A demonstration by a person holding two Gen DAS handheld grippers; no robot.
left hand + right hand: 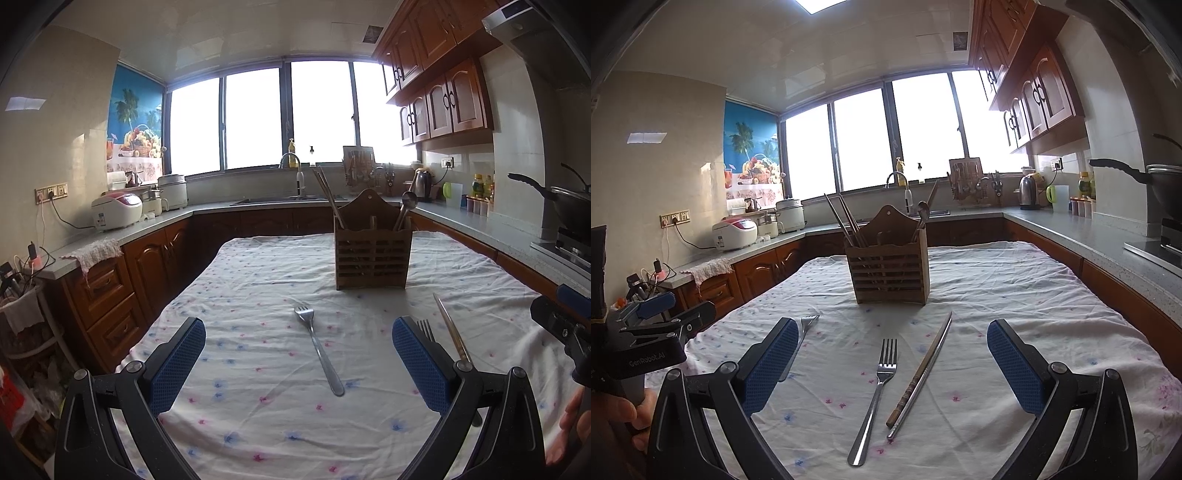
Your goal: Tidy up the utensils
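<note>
Fork [877, 395] between right tool [892, 365] fingers

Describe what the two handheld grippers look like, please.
Both the left gripper and the right gripper have black angular linkage arms with round silver pivot bolts, ending in blue dimpled rubber finger pads. The left one's black body reads GenRobot.AI in pale lettering. No cables show.

Both cameras sit low over the table [258, 266], side by side, facing the window [258, 118]. The left one looks from the left, the right from the right; both share the wooden holder [890, 273] and forks.
</note>
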